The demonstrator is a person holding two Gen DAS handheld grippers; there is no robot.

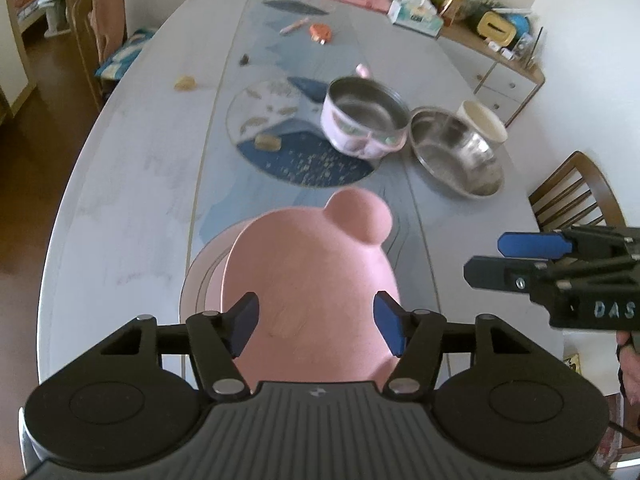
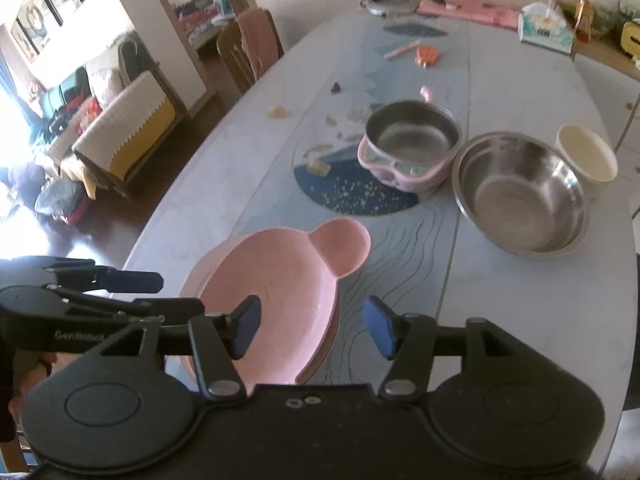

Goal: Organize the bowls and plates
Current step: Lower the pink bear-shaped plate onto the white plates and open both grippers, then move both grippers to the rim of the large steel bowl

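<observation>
A pink bear-eared plate (image 1: pixel 316 280) (image 2: pixel 280 280) lies on another pink plate (image 1: pixel 200 276) at the near table edge. My left gripper (image 1: pixel 316 326) is open, its fingers spread over the near part of the bear plate. My right gripper (image 2: pixel 312 326) is open and empty just right of the stack; it shows at the right in the left wrist view (image 1: pixel 486 258). Farther back stand a pink steel-lined bowl (image 1: pixel 364 116) (image 2: pixel 412 144), a wide steel bowl (image 1: pixel 456 152) (image 2: pixel 520 192) and a cream cup (image 1: pixel 484 120) (image 2: pixel 586 156).
The long grey table (image 1: pixel 132 184) holds a round blue placemat (image 1: pixel 296 156), crumbs, small toys, a tissue box (image 1: pixel 416 16) and a pink cloth at the far end. Wooden chairs stand at the left (image 1: pixel 96 32) and right (image 1: pixel 576 192). A sideboard (image 1: pixel 500 72) is at the right.
</observation>
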